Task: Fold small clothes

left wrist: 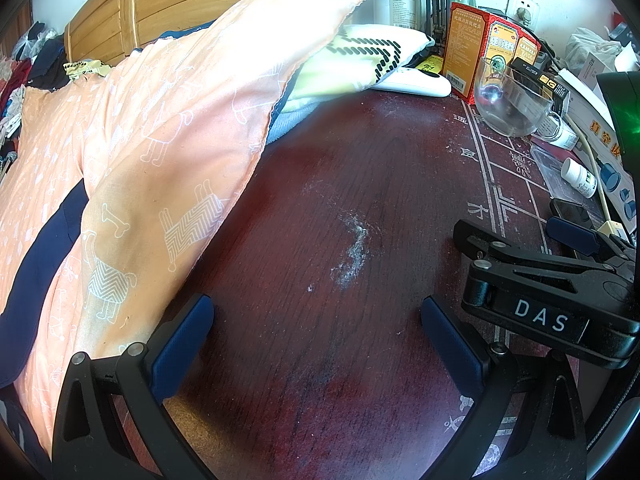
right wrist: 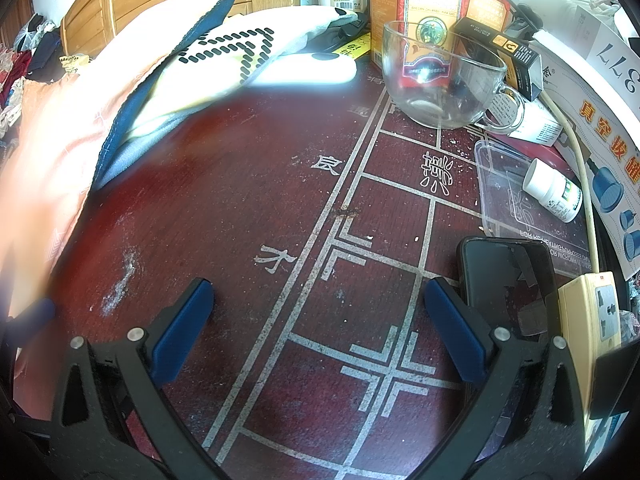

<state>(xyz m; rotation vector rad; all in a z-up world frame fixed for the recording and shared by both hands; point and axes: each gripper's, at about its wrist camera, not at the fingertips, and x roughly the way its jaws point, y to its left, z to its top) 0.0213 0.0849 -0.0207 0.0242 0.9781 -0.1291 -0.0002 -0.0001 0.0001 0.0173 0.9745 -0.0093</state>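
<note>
Left gripper (left wrist: 316,336): spread wide with nothing between the blue pads, low over the bare dark red table (left wrist: 340,184).
Right gripper (right wrist: 318,332): likewise spread wide and empty, over the white grid lines and characters printed on the table.
Clothes: a yellow-and-white garment with black dashes (left wrist: 360,60) lies at the table's far left edge, partly under the orange cover (left wrist: 168,128) — well apart from both grippers.
Left view only: the right gripper seen from the side at the right edge, with "DAS" on its body; more of the orange cover with its white animal and bone prints, and dark blue fabric (left wrist: 44,240) beneath it.
Right view only: a black phone (right wrist: 508,280) just beside the right pad, a cream power strip (right wrist: 592,320) next to it, and a clear plastic lid (right wrist: 504,184) with a white pill bottle (right wrist: 554,190) on it.
Both views: a glass cup (right wrist: 436,76) at the far side of the table, red-and-orange boxes (right wrist: 432,12) behind it, a white remote-like object (right wrist: 304,70) touching the garment, a whitish dust smear (left wrist: 352,252) on the wood — between the left pads in the left view, off to the left in the right view.
Background: a wooden headboard (left wrist: 192,4) and a heap of clothes at far left, too small to tell apart.
</note>
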